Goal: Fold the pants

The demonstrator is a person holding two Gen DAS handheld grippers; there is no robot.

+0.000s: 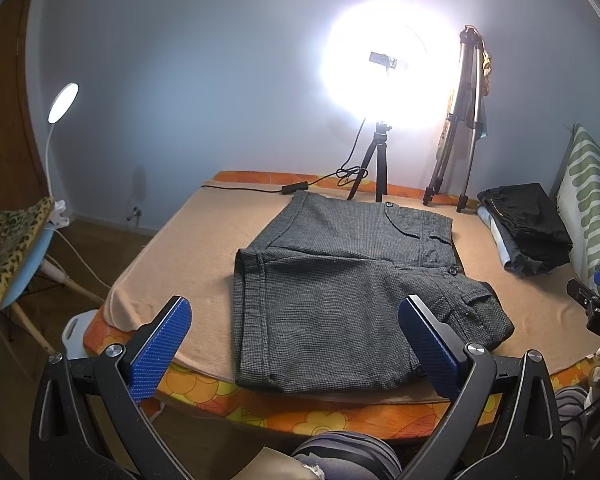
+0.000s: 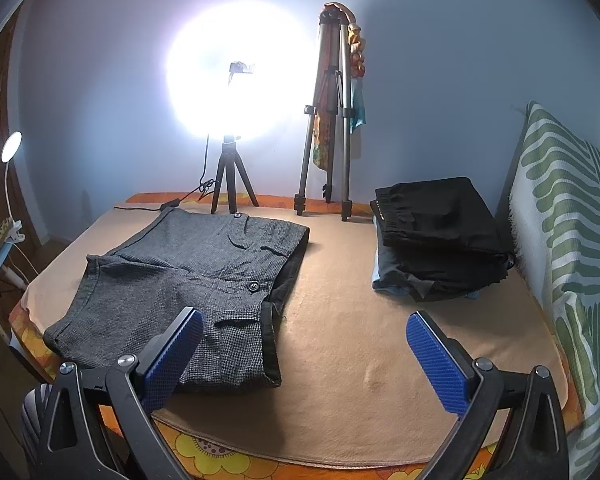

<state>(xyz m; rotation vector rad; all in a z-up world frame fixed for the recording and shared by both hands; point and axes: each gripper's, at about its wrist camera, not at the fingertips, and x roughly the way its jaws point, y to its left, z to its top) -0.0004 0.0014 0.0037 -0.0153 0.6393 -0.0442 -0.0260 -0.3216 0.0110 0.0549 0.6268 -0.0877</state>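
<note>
Grey checked shorts lie spread flat on the beige blanket, waistband to the right, one leg over the near edge. They also show in the right wrist view, at left. My left gripper is open and empty, above the near leg hem. My right gripper is open and empty, its left finger over the waistband corner, the rest over bare blanket. The right gripper's tip shows at the left wrist view's right edge.
A stack of folded dark clothes lies at the back right, beside a green-patterned cushion. A ring light on a small tripod, its cable and a tall tripod stand at the far edge. A chair with a clip lamp is left.
</note>
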